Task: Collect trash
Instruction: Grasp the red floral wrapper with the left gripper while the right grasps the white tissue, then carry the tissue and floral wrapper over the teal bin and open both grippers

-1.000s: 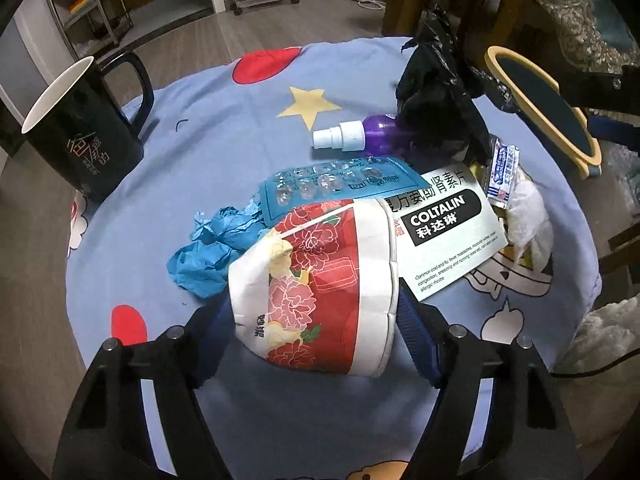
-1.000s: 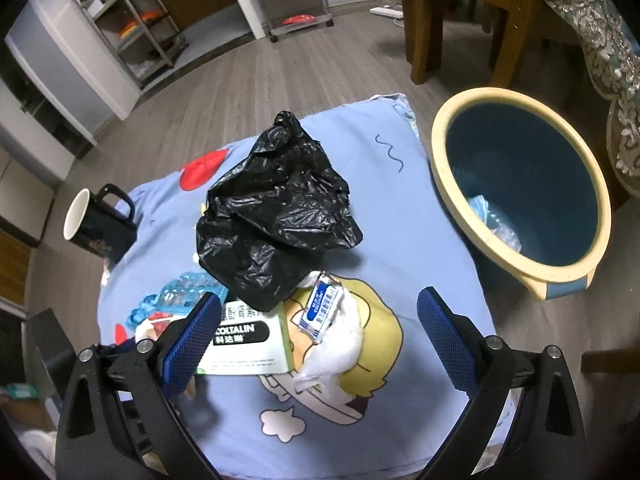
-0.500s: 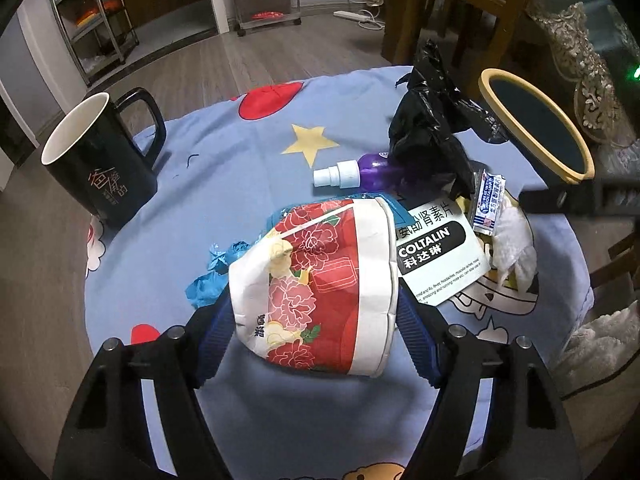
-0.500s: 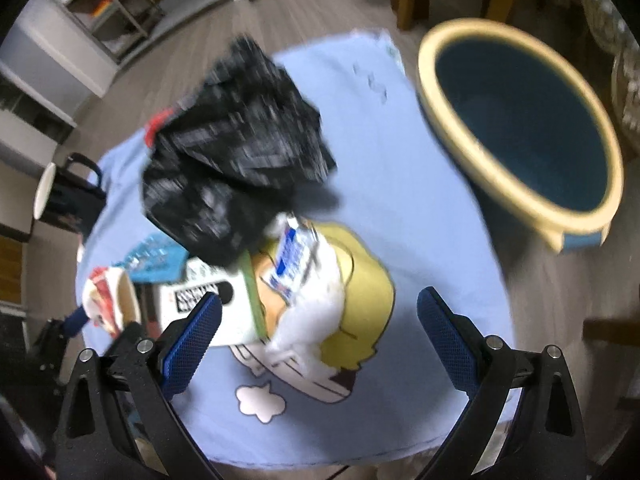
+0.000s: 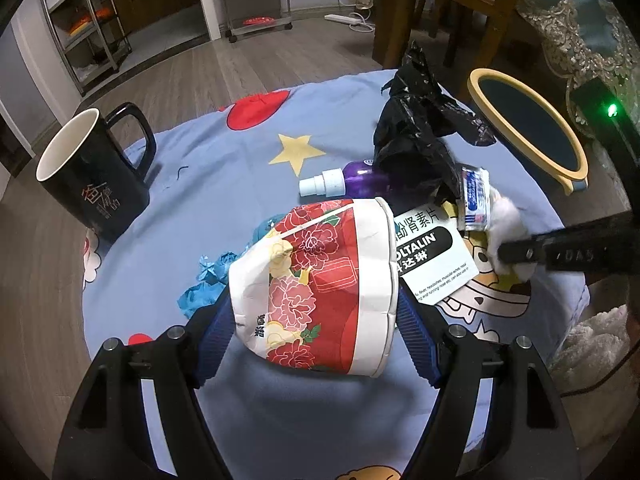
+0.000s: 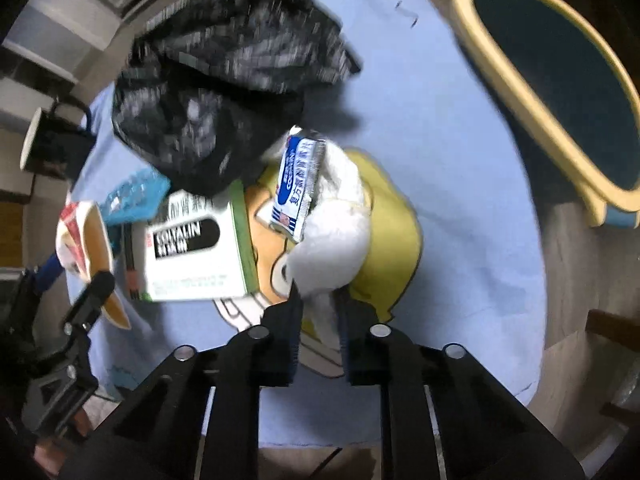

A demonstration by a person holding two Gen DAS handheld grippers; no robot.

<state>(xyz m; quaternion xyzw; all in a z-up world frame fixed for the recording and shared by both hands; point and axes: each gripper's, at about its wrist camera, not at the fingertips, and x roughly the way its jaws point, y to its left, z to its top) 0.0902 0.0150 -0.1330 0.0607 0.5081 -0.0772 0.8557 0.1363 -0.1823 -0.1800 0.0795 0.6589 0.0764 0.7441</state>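
The right tool points down; its jaws just closed on the white tissue. The left tool squeezes a flowery paper cup above the blue tabletop.

Black mug upright on blue tablecloth

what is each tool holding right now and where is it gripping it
Left tool: crumpled floral paper cup, across its sides. Right tool: white tissue wad, by its near end.
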